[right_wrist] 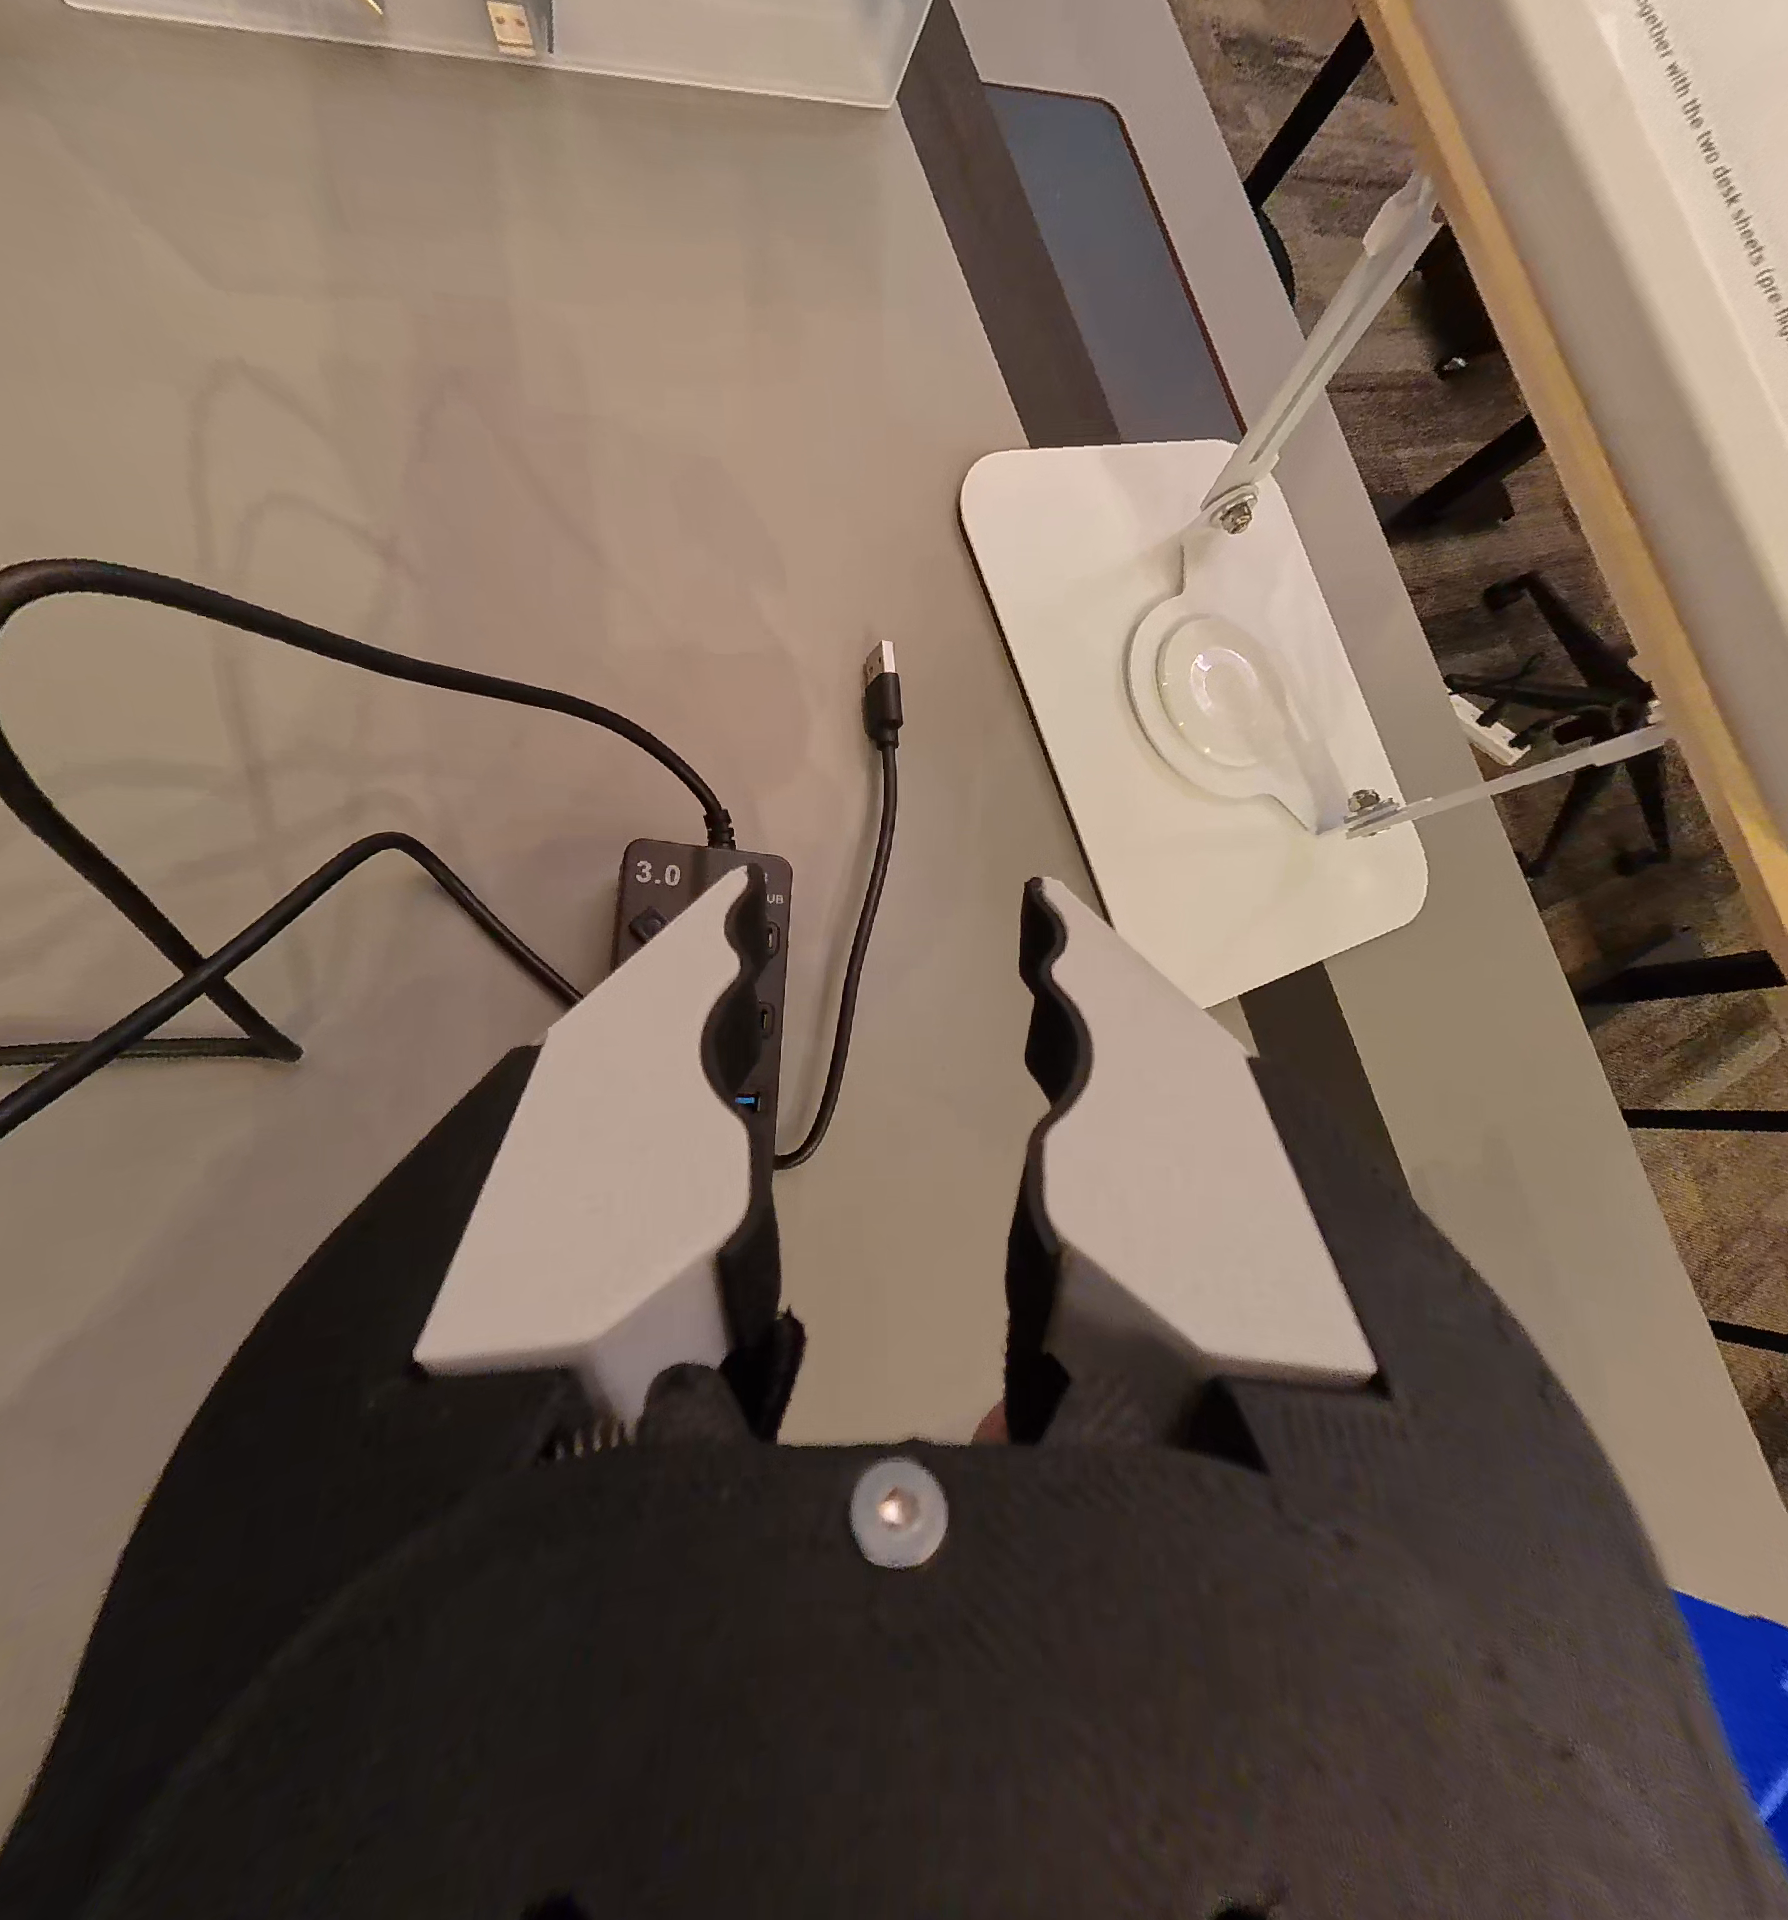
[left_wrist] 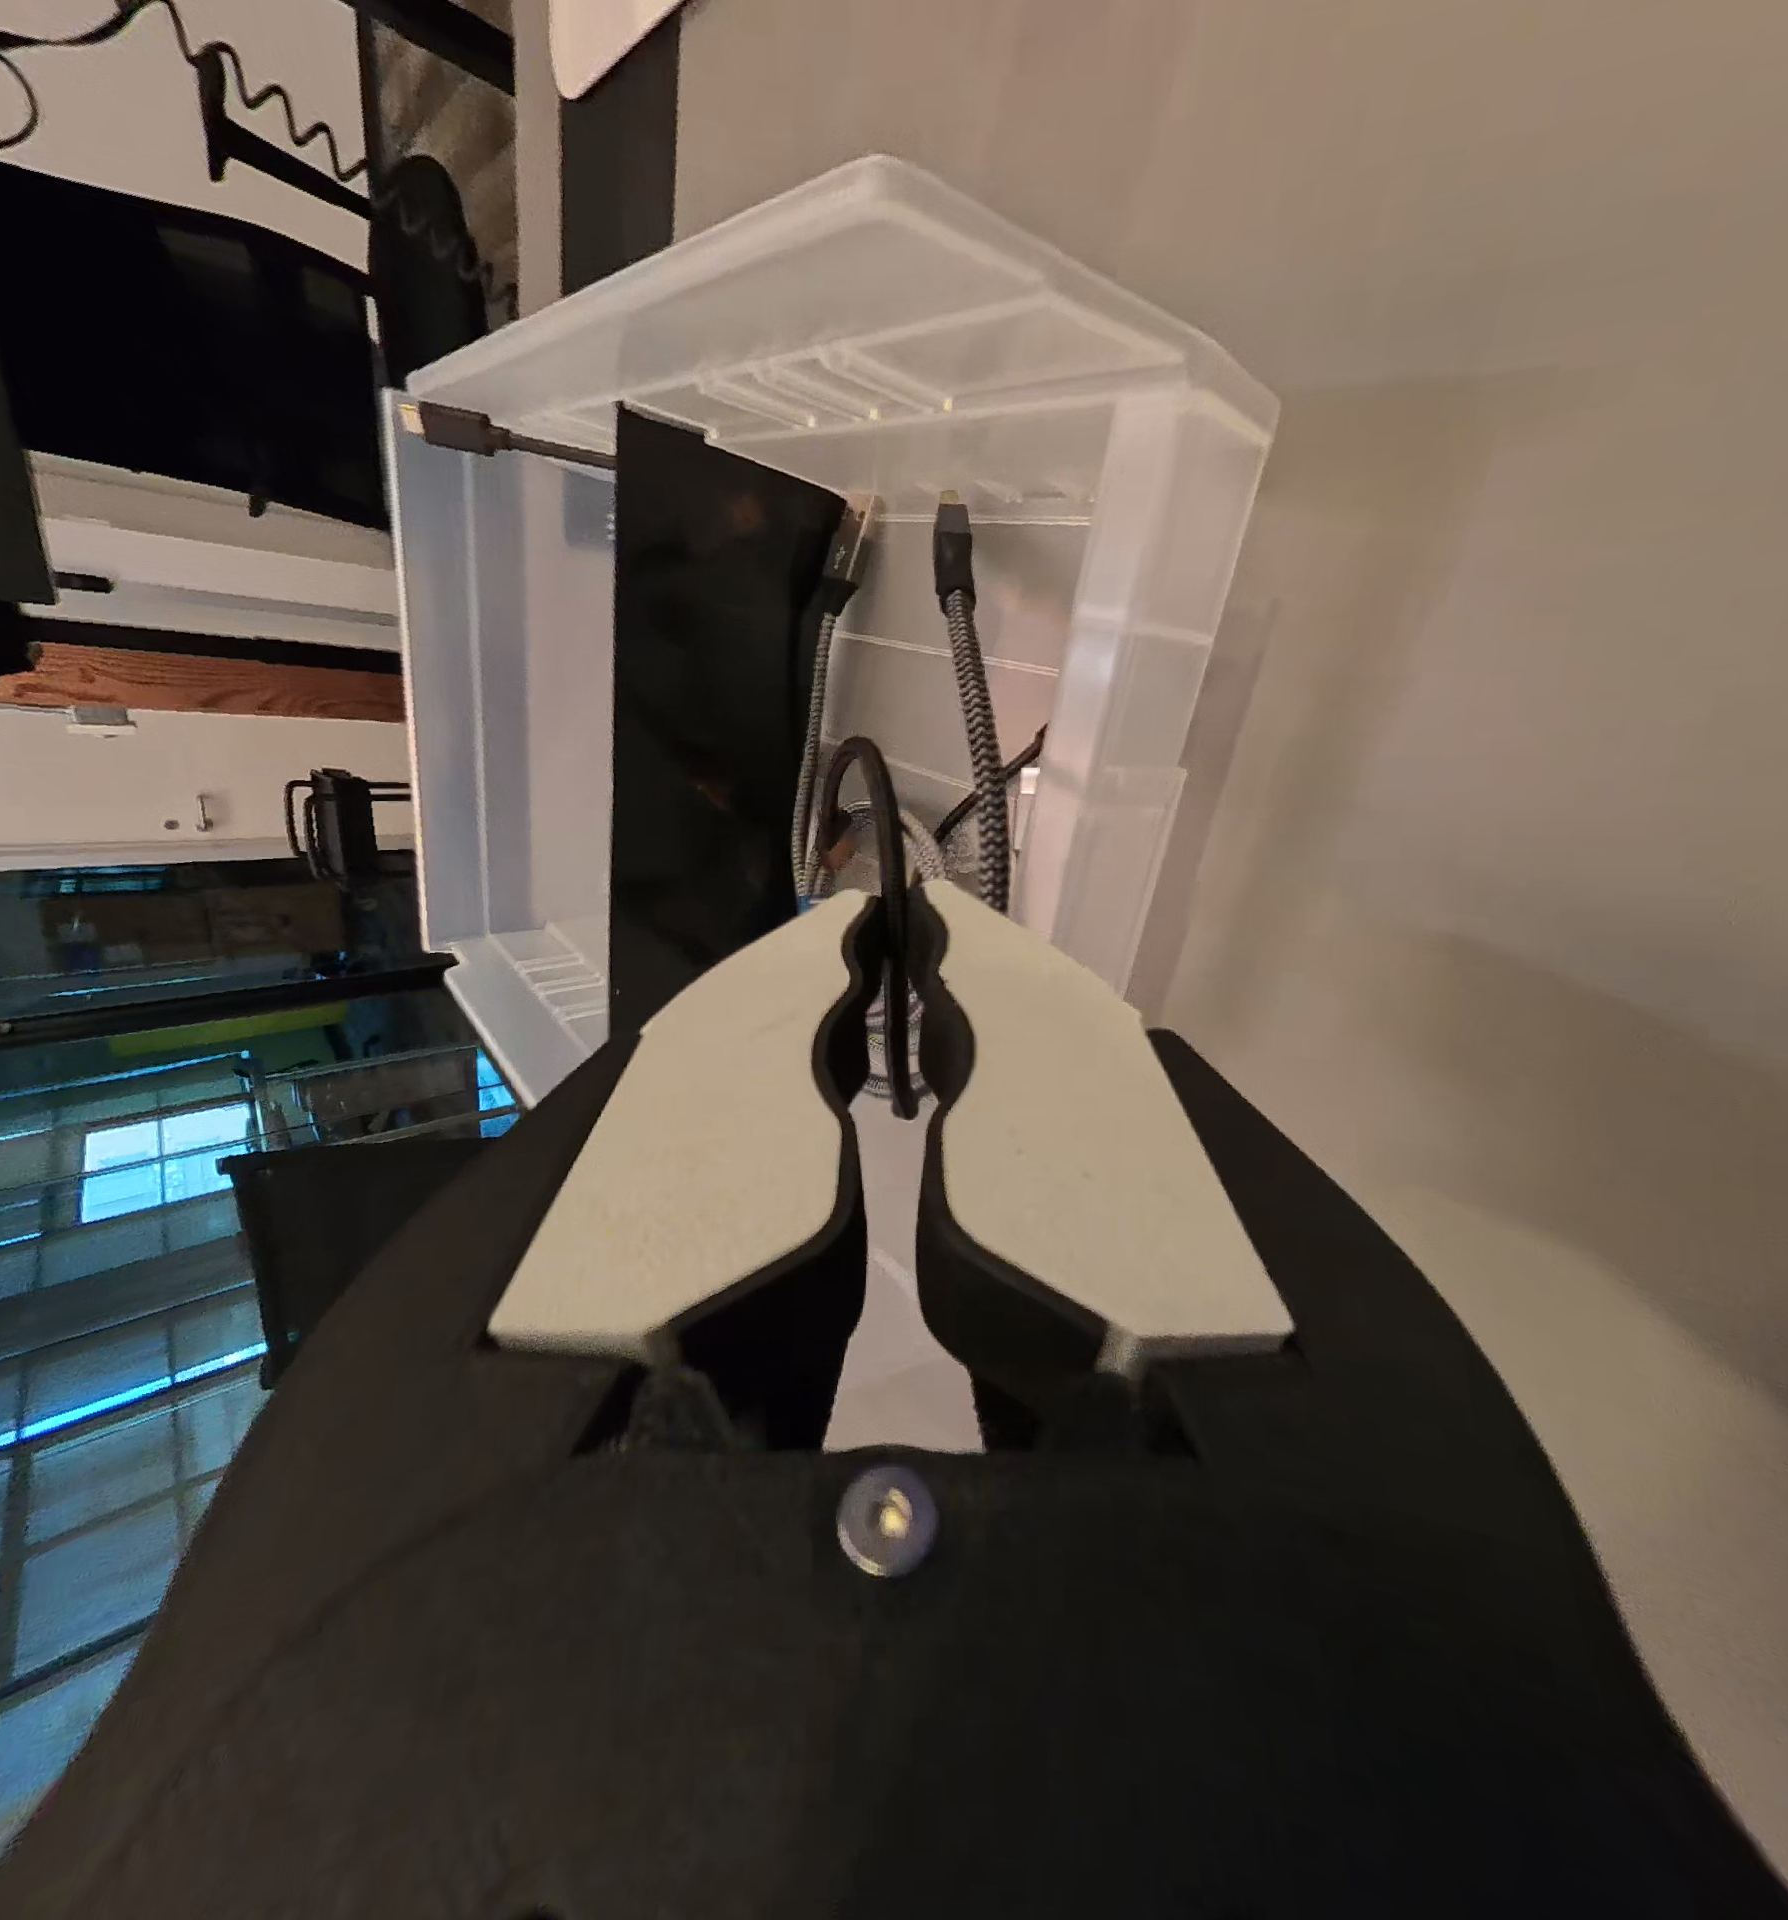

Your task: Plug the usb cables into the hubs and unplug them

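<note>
L gripper is pinched on a thin black cable, clear bin just ahead. R gripper gapes wide, empty (hub under its left finger, loose USB plug ahead).

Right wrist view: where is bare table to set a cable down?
Free: the grey table between the clear bin and the thick black cord. Crowded: around the USB hub, where the loose USB plug and white stand base close in.

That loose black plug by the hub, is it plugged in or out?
Out. The plug lies bare on the table, metal tip pointing away from the hub, touching nothing.
</note>
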Demonstrator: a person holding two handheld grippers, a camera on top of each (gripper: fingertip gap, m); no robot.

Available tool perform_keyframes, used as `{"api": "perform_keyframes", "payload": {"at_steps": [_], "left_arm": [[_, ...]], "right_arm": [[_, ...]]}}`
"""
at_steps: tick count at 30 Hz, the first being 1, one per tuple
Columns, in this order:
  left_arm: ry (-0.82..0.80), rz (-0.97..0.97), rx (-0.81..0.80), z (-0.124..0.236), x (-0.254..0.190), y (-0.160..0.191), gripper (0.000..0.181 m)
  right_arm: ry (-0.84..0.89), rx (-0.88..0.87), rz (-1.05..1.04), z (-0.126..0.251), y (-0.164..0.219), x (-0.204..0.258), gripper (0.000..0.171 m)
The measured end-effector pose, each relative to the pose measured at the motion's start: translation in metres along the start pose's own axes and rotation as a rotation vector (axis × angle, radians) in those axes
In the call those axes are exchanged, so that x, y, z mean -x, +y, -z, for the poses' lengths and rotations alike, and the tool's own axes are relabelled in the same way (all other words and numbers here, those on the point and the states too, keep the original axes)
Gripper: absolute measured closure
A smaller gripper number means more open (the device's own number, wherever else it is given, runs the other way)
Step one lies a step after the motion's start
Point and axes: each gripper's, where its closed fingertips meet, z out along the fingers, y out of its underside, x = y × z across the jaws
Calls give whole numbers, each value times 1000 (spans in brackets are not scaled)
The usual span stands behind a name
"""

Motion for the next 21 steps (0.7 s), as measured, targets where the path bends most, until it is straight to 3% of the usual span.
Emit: {"api": "perform_keyframes", "payload": {"at_steps": [5,14,21], "left_arm": [[-48,59,-20,6,22,0,177],[-217,348,-152,30,115,-7,177],[-299,457,-310,66,168,-58,177]], "right_arm": [[-1,9,5,-3,1,1,125],[6,-15,3,3,-3,-2,124],[42,-84,9,25,-18,-10,124]]}}
